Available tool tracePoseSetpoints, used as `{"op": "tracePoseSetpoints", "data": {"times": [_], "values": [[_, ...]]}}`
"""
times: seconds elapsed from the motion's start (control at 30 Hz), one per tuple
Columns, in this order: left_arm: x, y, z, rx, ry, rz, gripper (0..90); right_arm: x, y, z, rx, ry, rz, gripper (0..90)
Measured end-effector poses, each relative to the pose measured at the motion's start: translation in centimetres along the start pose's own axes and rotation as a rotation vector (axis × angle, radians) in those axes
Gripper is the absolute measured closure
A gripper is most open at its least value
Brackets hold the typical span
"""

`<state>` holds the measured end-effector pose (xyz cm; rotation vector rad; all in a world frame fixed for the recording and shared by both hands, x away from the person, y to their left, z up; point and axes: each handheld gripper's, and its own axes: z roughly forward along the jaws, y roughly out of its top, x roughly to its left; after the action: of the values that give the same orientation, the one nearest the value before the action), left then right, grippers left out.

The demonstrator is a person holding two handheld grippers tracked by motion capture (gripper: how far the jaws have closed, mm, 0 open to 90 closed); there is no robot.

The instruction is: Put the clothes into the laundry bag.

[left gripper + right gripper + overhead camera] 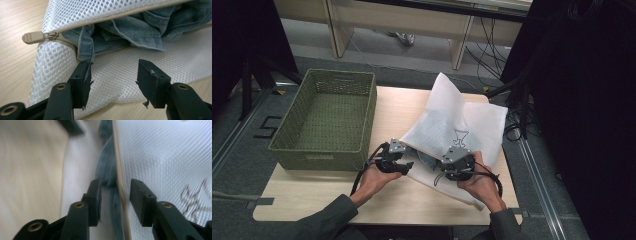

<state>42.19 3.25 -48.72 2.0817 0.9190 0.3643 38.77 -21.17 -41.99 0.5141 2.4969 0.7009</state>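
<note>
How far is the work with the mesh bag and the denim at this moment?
Done: the mesh bag is unzipped, with its zipper pull at the end. In hand: both hand-held grippers, left and right, stand open at the mouth, gripping nothing. Left: the denim garment is mostly inside; the green basket holds nothing.

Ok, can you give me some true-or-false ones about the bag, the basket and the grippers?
1. The mesh bag is zipped all the way shut. False: its zip is open and the mouth gapes.
2. Blue denim shows inside the bag. True.
3. The basket is full of clothes. False: it holds nothing.
4. The left gripper has its jaws apart over the bag. True.
5. The right gripper is clamped on the basket. False: its jaws stand apart at the bag's open edge, gripping nothing.
</note>
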Motion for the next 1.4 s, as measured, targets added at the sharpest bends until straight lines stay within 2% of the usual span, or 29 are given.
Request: {"op": "tracePoseSetpoints", "data": {"times": [0.03, 0.1, 0.2, 0.27, 0.3, 0.4, 0.43, 0.5, 0.53, 0.57, 0.6, 0.63, 0.7, 0.73, 0.77, 0.83, 0.87, 0.9, 0.93, 0.97, 1.03, 1.1, 1.13, 1.17, 1.2, 1.27, 1.3, 1.33, 1.4], "values": [[0.1, 0.0, 0.1, 0.001, -0.001, -0.010, 44.1, 0.0, 0.7, 0.2, -0.013, 0.006, -0.008, 60.9], [0.1, 0.0, 0.3, -0.004, -0.009, -0.041, 44.1, -0.2, 1.7, 0.7, -0.030, -0.020, -0.044, 59.3], [0.2, 0.0, 0.5, -0.011, -0.006, -0.030, 44.1, -0.7, 3.3, 1.8, -0.056, -0.026, -0.043, 55.6], [0.3, 0.0, 0.5, -0.016, -0.009, -0.042, 43.7, -1.0, 4.3, 2.8, -0.066, -0.037, -0.053, 52.2], [0.3, 0.0, 0.6, -0.018, -0.010, -0.045, 43.7, -1.1, 4.6, 3.4, -0.060, -0.037, -0.063, 49.2], [0.4, -0.1, 0.6, -0.020, -0.007, -0.039, 43.5, -1.1, 5.0, 4.8, -0.049, -0.033, -0.066, 47.9], [0.5, -0.1, 0.6, -0.020, -0.008, -0.045, 43.3, -1.1, 5.1, 5.4, -0.025, -0.039, -0.093, 47.8], [0.5, -0.2, 0.4, -0.020, -0.005, -0.039, 43.0, -0.9, 5.1, 6.1, 0.007, -0.052, -0.134, 54.1], [0.5, -0.2, 0.2, -0.018, -0.002, -0.032, 42.9, -1.0, 5.1, 6.3, 0.014, -0.063, -0.175, 62.6], [0.6, -0.2, 0.1, -0.019, 0.000, -0.010, 42.7, -1.2, 5.0, 6.3, 0.025, -0.070, -0.190, 72.7], [0.7, -0.3, 0.0, -0.023, -0.003, -0.021, 42.6, -1.5, 4.9, 6.2, 0.026, -0.066, -0.183, 81.9], [0.7, -0.3, -0.1, -0.026, -0.002, -0.029, 42.6, -1.8, 4.9, 6.0, 0.015, -0.046, -0.163, 86.3], [0.7, -0.4, -0.3, -0.038, -0.001, -0.019, 42.9, -2.2, 5.0, 5.5, -0.006, -0.005, -0.104, 88.0], [0.6, -0.4, -0.3, -0.039, -0.002, -0.020, 43.0, -2.4, 5.1, 5.1, -0.017, 0.016, -0.086, 88.3], [0.6, -0.5, -0.3, -0.039, -0.008, -0.009, 42.9, -2.5, 5.2, 4.9, -0.046, 0.035, -0.092, 88.5], [0.3, -0.6, -0.3, -0.033, -0.028, -0.012, 42.5, -2.5, 5.6, 4.0, -0.058, 0.065, -0.038, 88.9], [0.1, -0.7, -0.1, -0.042, -0.028, -0.005, 42.4, -2.5, 6.0, 3.6, -0.077, 0.077, -0.047, 89.0], [-0.2, -0.7, 0.0, -0.042, -0.028, -0.002, 42.1, -2.3, 6.3, 3.1, -0.084, 0.076, -0.015, 89.0], [-0.6, -0.7, 0.2, -0.060, -0.037, -0.012, 41.9, -2.2, 6.6, 2.6, -0.093, 0.087, -0.004, 89.1], [-0.8, -0.7, 0.3, -0.039, -0.038, 0.021, 41.8, -2.1, 6.8, 2.2, -0.101, 0.097, 0.003, 89.1], [-1.4, -0.7, 0.7, -0.033, -0.051, 0.022, 41.0, -1.9, 7.2, 1.5, -0.123, 0.131, 0.019, 89.0], [-2.0, -0.6, 1.3, -0.035, -0.052, 0.020, 39.4, -1.8, 7.4, 1.3, -0.130, 0.138, 0.039, 89.1], [-2.2, -0.6, 1.7, -0.038, -0.067, 0.001, 38.6, -1.8, 7.4, 1.4, -0.130, 0.137, 0.021, 89.1], [-2.3, -0.5, 2.3, -0.061, -0.097, -0.075, 39.0, -1.8, 7.3, 1.5, -0.127, 0.138, 0.021, 89.1], [-2.1, -0.4, 2.8, -0.063, -0.107, -0.069, 42.3, -1.7, 7.1, 1.5, -0.129, 0.166, 0.031, 89.1], [-2.5, -0.4, 3.9, -0.096, -0.090, -0.096, 49.9, -1.8, 6.8, 1.5, -0.124, 0.157, 0.046, 89.1], [-2.3, -0.4, 4.2, -0.097, -0.109, -0.090, 57.8, -1.9, 6.6, 1.4, -0.126, 0.148, 0.048, 89.1], [-2.2, -0.4, 4.7, -0.101, -0.134, -0.117, 60.9, -1.9, 6.6, 1.3, -0.132, 0.163, 0.063, 89.0], [-2.4, -0.3, 5.3, -0.096, -0.129, -0.158, 72.2, -2.2, 6.4, 1.0, -0.138, 0.170, 0.071, 89.1]]}}
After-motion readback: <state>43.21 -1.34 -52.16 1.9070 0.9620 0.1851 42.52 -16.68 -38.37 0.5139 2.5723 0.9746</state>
